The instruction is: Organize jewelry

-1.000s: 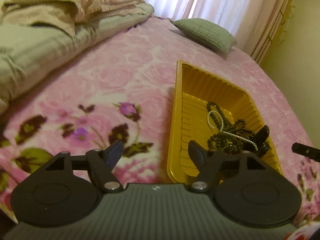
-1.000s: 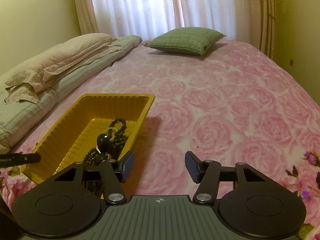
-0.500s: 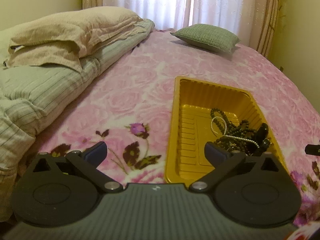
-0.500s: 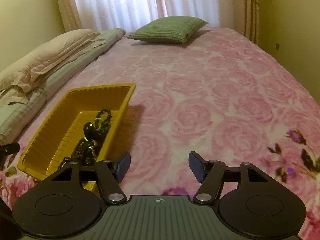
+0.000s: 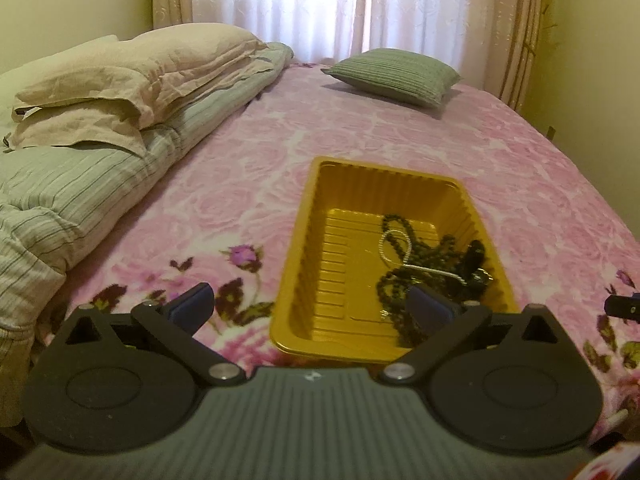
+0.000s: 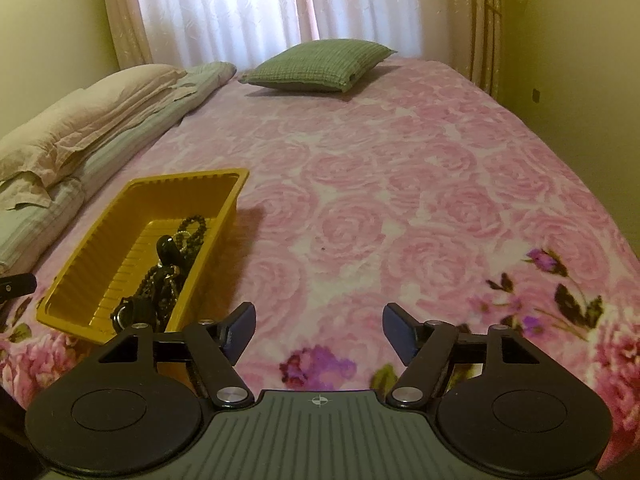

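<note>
On the pink floral bedspread [image 6: 400, 200], a yellow tray [image 5: 304, 280] sits; both tongs released

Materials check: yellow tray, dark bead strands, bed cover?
Yellow tray: likely thin moulded plastic, glossy; ribbed floor and walls catch highlights.
Dark bead strands: small round beads, material unclear, maybe wood or stone.
Bed cover: soft plush fabric, matte, printed with roses.

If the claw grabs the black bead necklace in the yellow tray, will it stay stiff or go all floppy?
Probably floppy: the black bead necklace lies in loose loops, so it would likely dangle. It seems tangled with a silver chain and a dark pendant, so those might lift too. The thin yellow tray looks light and might shift on the soft blanket.
</note>
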A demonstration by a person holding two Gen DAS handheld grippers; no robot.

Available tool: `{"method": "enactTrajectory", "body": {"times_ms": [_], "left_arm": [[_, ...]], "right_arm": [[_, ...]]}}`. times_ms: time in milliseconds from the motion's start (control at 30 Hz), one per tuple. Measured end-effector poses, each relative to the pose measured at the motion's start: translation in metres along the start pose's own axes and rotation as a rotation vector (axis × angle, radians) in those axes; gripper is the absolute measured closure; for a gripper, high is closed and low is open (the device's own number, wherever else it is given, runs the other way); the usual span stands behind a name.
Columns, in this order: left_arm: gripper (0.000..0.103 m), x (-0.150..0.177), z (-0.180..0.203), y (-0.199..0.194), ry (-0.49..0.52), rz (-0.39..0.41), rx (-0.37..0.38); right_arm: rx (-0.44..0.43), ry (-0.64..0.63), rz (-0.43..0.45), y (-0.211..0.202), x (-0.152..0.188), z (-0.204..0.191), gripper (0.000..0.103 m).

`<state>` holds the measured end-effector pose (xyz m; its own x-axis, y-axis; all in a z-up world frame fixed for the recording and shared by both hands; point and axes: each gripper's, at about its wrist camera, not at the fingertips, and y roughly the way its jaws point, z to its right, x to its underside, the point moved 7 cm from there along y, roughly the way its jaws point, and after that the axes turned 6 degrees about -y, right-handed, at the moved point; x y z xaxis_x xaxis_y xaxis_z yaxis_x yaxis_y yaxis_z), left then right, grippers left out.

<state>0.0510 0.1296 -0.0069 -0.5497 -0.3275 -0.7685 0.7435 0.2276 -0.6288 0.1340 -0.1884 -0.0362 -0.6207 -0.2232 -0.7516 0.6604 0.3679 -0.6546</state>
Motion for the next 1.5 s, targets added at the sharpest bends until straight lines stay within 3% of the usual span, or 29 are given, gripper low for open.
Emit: {"method": "enactTrajectory", "body": {"times_ms": [567, 1200, 1500], "left_arm": [[0.000, 0.032, 0.046, -0.020, 0.041, -0.053, 0.055], [0.000, 0.081, 0.084, -0.030, 0.108, -0.127, 0.105], [0.000, 0.090, 0.089, -0.029, 0.119, -0.147, 0.098]], "right_arm": [[-0.005, -0.014, -0.017, -0.030, 0.022, -0.003, 0.031], [-0.016, -0.013, -0.109, -0.035, 0.063, -0.014, 0.030], [-0.034, -0.011, -0.131, -0.034, 0.070, -0.021, 0.030]]}}
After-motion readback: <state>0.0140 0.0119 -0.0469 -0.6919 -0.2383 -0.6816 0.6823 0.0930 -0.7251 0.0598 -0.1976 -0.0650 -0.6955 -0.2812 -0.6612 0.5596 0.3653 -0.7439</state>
